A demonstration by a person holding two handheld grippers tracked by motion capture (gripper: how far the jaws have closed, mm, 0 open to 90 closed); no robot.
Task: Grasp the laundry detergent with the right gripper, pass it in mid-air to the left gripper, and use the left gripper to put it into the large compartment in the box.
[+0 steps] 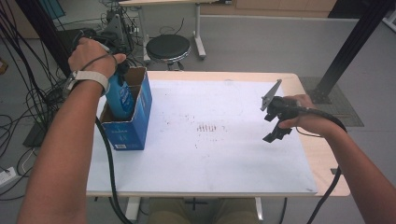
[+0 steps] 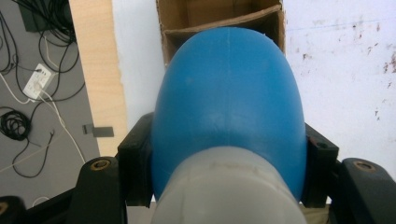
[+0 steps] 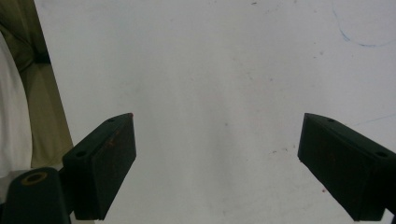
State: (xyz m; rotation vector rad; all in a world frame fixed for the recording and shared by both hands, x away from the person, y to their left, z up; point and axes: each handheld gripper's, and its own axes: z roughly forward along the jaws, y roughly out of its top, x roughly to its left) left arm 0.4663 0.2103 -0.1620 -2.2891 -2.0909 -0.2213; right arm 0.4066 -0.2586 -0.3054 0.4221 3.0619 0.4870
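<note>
White tabletop (image 1: 210, 154) — blue bottle (image 2: 229, 107) clamped in left gripper (image 2: 229, 172).

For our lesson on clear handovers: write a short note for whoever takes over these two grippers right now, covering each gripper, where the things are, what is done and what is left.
Left gripper: shut on the blue bottle, gripped near its pale cap end, held over the blue cardboard box at the table's left side.
Right gripper: open, nothing between its jaws, held above the white sheet on the right.
Done: bottle is partly down in the box's open top.
Left: probably lower it in fully and release; I cannot tell whether its base rests on the bottom.
</note>
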